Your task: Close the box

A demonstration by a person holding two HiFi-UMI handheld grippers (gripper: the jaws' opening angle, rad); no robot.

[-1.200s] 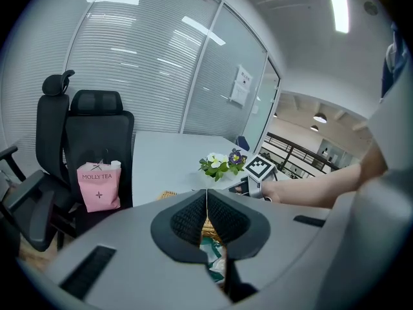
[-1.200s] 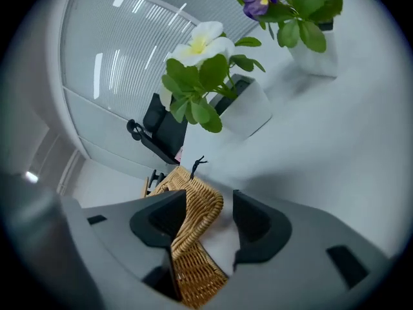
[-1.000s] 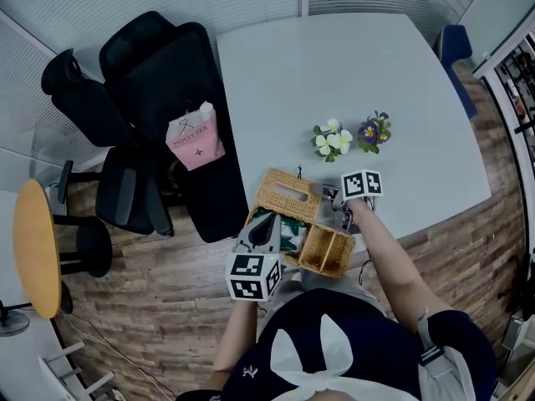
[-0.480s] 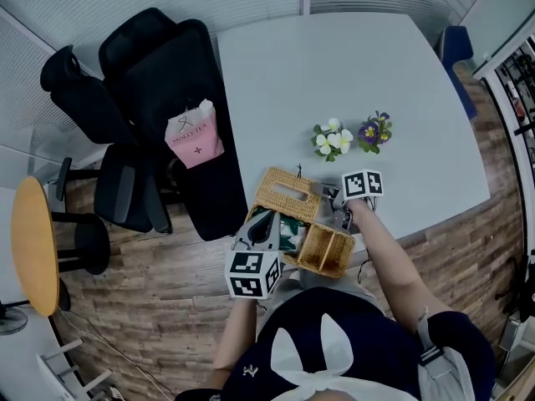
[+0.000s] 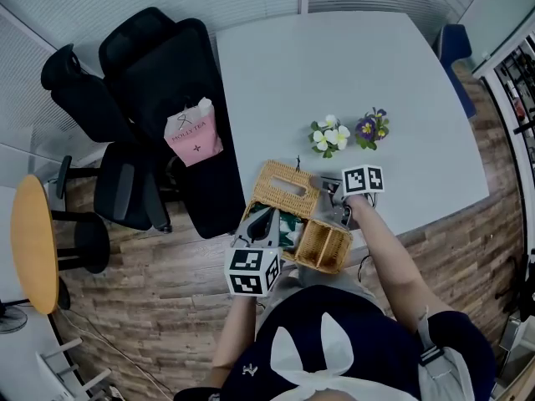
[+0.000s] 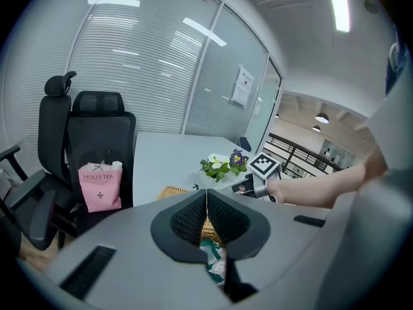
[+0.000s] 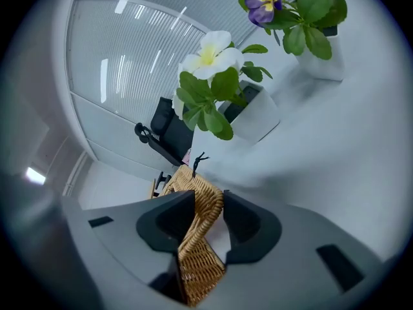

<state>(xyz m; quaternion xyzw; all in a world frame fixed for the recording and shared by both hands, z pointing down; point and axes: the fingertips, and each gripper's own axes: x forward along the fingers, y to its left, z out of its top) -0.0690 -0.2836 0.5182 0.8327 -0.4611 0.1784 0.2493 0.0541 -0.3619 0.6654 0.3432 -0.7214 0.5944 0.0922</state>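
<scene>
The wicker box (image 5: pixel 323 246) stands open at the near edge of the grey table (image 5: pixel 351 65), with green contents (image 5: pixel 287 224) showing inside. Its wicker lid (image 5: pixel 286 190) lies folded back toward the flowers. My right gripper (image 5: pixel 332 193) has just been closing on the lid's right edge. In the right gripper view the wicker lid (image 7: pixel 197 237) stands between the jaws, and both pads of the right gripper (image 7: pixel 208 202) press on it. My left gripper (image 5: pixel 267 222) is at the box's left side. In its own view the left gripper (image 6: pixel 206 194) is shut, with wicker and green contents just below the pads.
Two small pots stand beyond the box, a white flower (image 5: pixel 326 139) and a purple flower (image 5: pixel 369 128); the white flower's pot (image 7: pixel 248 112) is close ahead of the right gripper. A pink bag (image 5: pixel 192 134) sits on a black chair (image 5: pixel 150 65) left of the table.
The right jaws have narrowed onto the wicker lid's edge, which now sits clamped between the pads. The left gripper has stayed where it was.
</scene>
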